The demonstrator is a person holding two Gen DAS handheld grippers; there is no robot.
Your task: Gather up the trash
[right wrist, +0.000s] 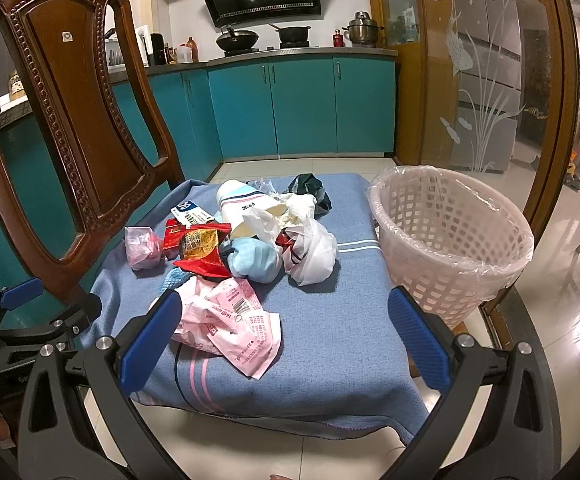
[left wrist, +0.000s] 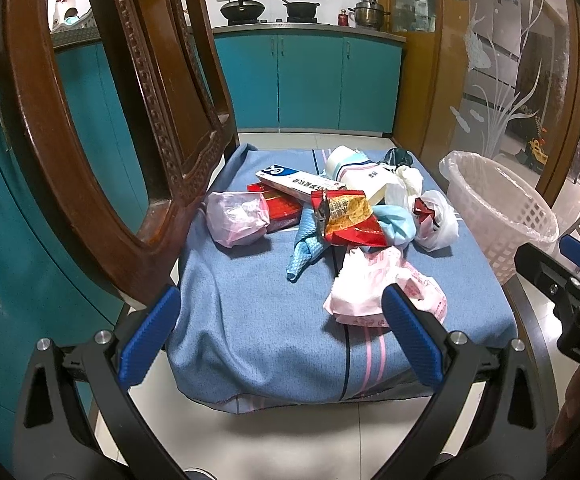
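Note:
A pile of trash lies on a chair seat covered by a blue cloth (left wrist: 249,312) (right wrist: 330,344). Nearest is a crumpled pink-and-white wrapper (left wrist: 374,292) (right wrist: 229,320). Behind it lie a red snack bag (left wrist: 346,216) (right wrist: 201,248), a pink plastic bag (left wrist: 237,220) (right wrist: 141,248), a white plastic bag (left wrist: 438,220) (right wrist: 314,252) and a white box (left wrist: 298,182). A white lattice bin (left wrist: 502,216) (right wrist: 450,240) with a liner stands right of the seat. My left gripper (left wrist: 281,332) is open, empty, at the seat's front. My right gripper (right wrist: 285,336) is open, empty, with the pink wrapper between its fingers.
The carved wooden chair back (left wrist: 89,120) (right wrist: 73,100) rises at the left. Teal kitchen cabinets (left wrist: 310,80) (right wrist: 302,108) and a stove stand behind. A frosted glass door (right wrist: 482,80) is at the right. The right gripper shows in the left wrist view (left wrist: 570,280).

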